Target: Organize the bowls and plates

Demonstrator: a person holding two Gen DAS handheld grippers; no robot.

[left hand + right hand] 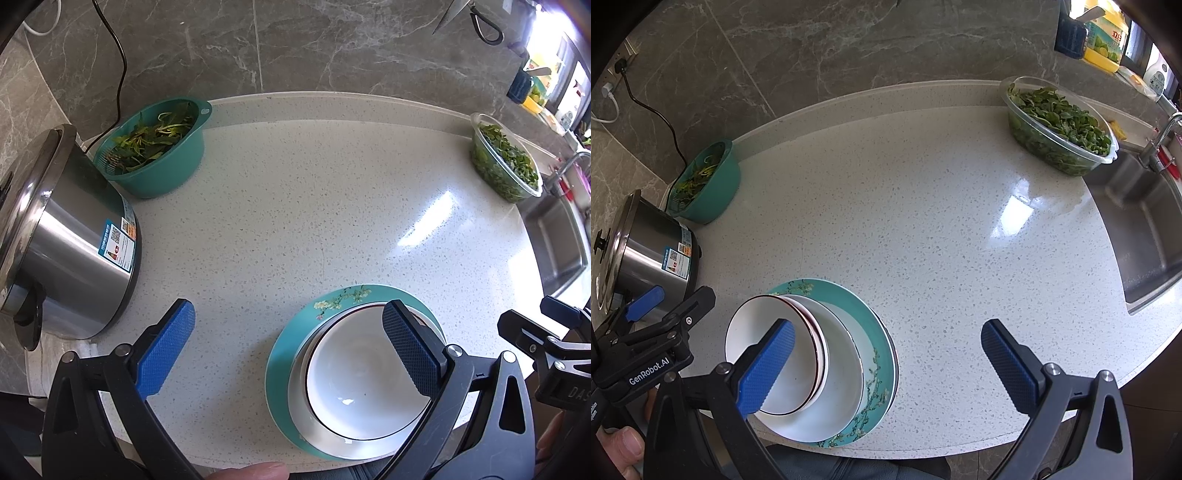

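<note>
A stack stands near the counter's front edge: a teal plate with blossom pattern (328, 304) (875, 354), a white dish on it (842, 398), and a white bowl with a dark rim (354, 376) (801, 365) on top. My left gripper (288, 343) is open and empty, its right finger over the bowl. My right gripper (886, 365) is open and empty, its left finger over the bowl, its right finger over bare counter. Each gripper shows at the edge of the other's view.
A steel cooker with lid (70, 236) (646, 251) stands at the left. A teal colander of greens (155, 147) (705, 184) is behind it. A clear tub of greens (506, 162) (1060, 125) sits back right beside the sink (1145, 229). The speckled counter (314, 206) lies between them.
</note>
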